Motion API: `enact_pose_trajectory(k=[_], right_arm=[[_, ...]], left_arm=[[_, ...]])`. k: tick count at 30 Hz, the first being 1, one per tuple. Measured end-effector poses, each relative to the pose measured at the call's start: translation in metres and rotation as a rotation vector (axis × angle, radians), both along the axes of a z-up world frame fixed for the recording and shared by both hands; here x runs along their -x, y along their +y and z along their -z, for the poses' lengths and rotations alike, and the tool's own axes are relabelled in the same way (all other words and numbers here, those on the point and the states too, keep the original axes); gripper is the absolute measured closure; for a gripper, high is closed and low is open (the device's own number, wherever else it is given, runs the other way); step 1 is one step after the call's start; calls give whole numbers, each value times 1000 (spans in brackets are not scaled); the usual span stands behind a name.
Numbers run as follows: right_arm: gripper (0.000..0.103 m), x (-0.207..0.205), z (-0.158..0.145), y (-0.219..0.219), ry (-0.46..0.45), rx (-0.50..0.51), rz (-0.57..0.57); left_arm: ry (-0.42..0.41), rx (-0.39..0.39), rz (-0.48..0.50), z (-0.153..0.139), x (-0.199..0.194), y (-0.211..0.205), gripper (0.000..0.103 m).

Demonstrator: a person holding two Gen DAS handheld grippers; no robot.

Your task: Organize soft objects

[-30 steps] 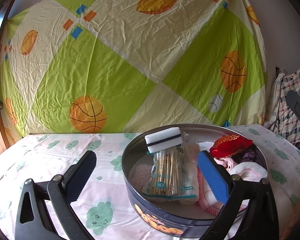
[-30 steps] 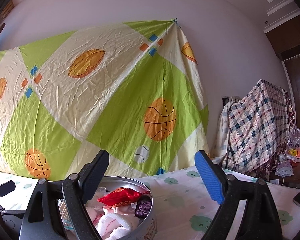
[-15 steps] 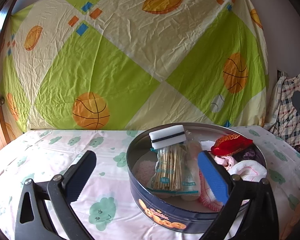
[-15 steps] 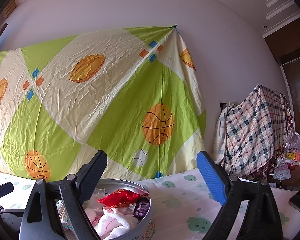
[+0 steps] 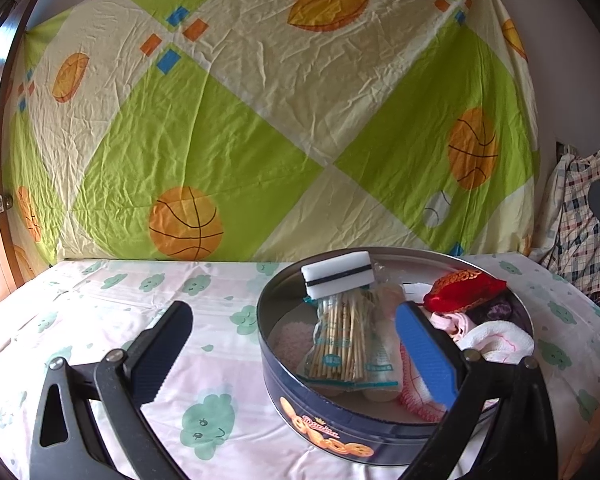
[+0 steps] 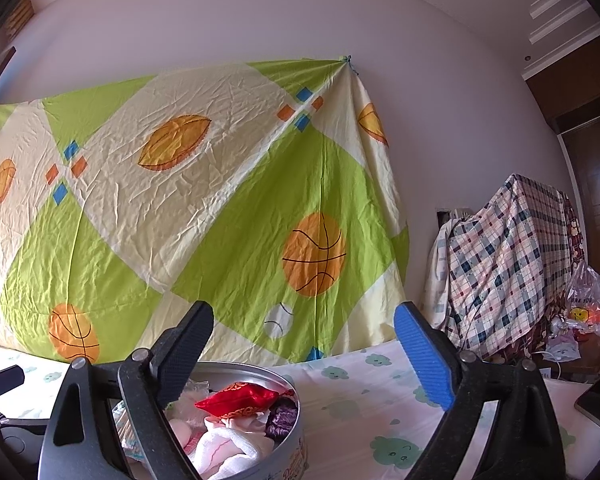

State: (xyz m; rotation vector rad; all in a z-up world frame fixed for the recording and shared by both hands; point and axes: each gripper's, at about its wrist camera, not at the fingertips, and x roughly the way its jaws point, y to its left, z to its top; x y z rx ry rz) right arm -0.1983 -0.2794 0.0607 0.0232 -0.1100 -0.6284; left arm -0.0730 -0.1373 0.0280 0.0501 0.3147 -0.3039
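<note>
- Cloud-print sheet (image 5: 204, 332) covers the surface; a basketball-print sheet (image 5: 236, 128) hangs on the wall at 12 o'clock.
- Round cookie tin (image 5: 320, 420), at 5 o'clock in the left view, holds the soft objects (image 5: 496, 336).
- Left gripper (image 5: 292, 352) and right gripper (image 6: 306, 360) gape wide, empty.
- Plaid cloth (image 6: 512, 256) drapes at 3 o'clock.

Left wrist: I look down close on the tin (image 5: 320, 420) at 5 o'clock.
Right wrist: I face higher; same tin (image 6: 288, 452) at 7 o'clock.
</note>
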Motion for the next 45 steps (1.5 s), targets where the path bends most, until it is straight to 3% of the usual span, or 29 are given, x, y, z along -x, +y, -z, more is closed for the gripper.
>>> enact_pose_trajectory(k=[45], right_arm=[[9, 1, 1, 0, -2, 4, -2]], left_arm=[[2, -27, -24, 0, -1, -1, 0]])
